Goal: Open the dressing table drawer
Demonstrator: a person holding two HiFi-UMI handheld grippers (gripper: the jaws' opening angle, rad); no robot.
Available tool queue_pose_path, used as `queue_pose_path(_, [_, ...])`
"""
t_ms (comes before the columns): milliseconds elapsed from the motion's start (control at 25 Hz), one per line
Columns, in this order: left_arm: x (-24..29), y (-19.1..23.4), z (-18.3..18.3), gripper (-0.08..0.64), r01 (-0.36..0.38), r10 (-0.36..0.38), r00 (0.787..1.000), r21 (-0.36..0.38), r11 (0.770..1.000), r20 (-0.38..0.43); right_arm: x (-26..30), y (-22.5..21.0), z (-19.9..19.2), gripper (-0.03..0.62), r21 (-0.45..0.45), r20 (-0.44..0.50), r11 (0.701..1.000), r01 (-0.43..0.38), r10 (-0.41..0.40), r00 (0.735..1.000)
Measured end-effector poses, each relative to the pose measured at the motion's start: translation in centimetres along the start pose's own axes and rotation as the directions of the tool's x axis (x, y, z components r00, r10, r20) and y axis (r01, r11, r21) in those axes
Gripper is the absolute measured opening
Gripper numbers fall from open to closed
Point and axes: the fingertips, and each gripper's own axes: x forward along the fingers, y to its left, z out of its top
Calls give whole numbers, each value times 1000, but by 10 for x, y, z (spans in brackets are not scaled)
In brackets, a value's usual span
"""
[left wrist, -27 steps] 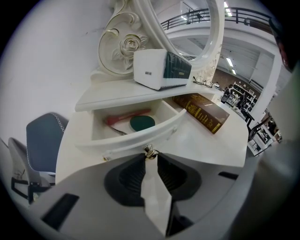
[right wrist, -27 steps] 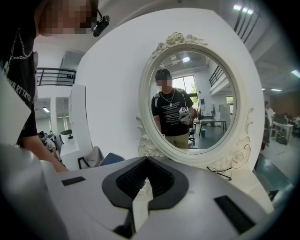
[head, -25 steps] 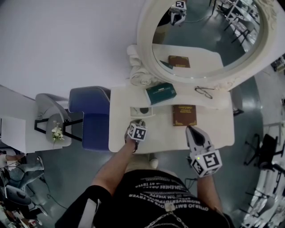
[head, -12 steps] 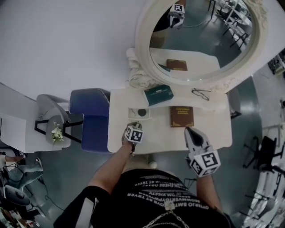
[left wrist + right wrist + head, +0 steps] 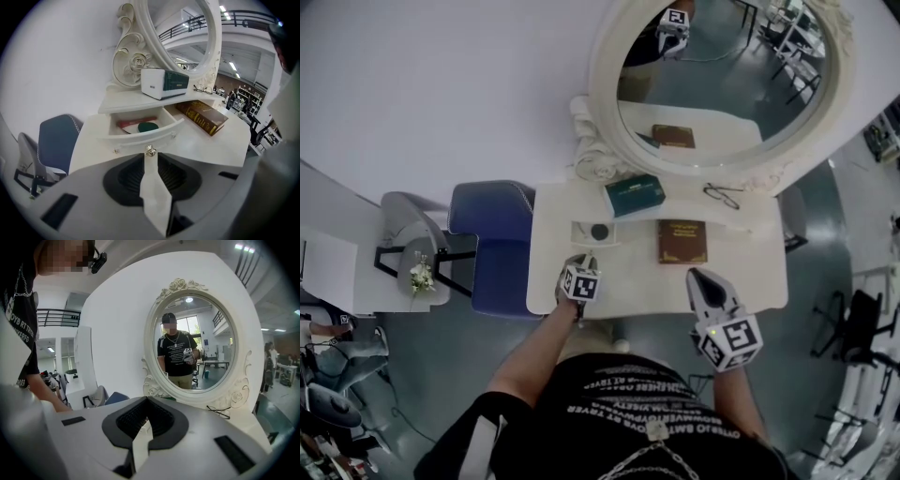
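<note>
Below the oval mirror (image 5: 727, 84), on the left of the white tabletop (image 5: 750, 277), the drawer (image 5: 140, 135) is already standing partly out, showing its contents. The left gripper (image 5: 150, 155) is pinching the drawer's knob (image 5: 150, 150) at its jaw tips, so probably only more pulling is remaining. The right gripper (image 5: 143, 427) is hanging aside, jaws together and empty.

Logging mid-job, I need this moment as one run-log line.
left tool: shut on drawer knob | drawer: partly open | right tool: shut, empty
</note>
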Motion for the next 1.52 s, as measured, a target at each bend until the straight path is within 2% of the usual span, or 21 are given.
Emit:
queue_pose_path(320, [-27, 4, 1, 80, -46, 51, 993, -48, 998, 103, -10, 4, -3, 2, -22, 7, 1000, -19, 19, 1000])
queue_pose_path(520, [-58, 5, 14, 6, -72, 82, 976, -57, 996, 201, -17, 0, -3, 2, -16, 18, 1000, -3, 3, 1000])
queue_pose_path(800, [-111, -13, 40, 3, -52, 61, 940, -34, 998, 335, -28, -6, -1, 2, -31, 56, 999, 30, -28, 998])
queue_pose_path(920, [-135, -20, 49, 3, -44, 48, 922, -18, 999, 383, -28, -3, -2, 2, -36, 55, 999, 13, -11, 998])
queue_pose_path(1240, [-194, -50, 73, 3, -45, -3, 882, 89, 995, 472, -29, 16, 1, 2, -64, 61, 997, -50, 53, 997])
queue_pose_path(1520, [-250, -53, 105, 3, -59, 35, 823, 23, 998, 567, -37, 24, 12, 2, -82, 78, 994, -65, 72, 994])
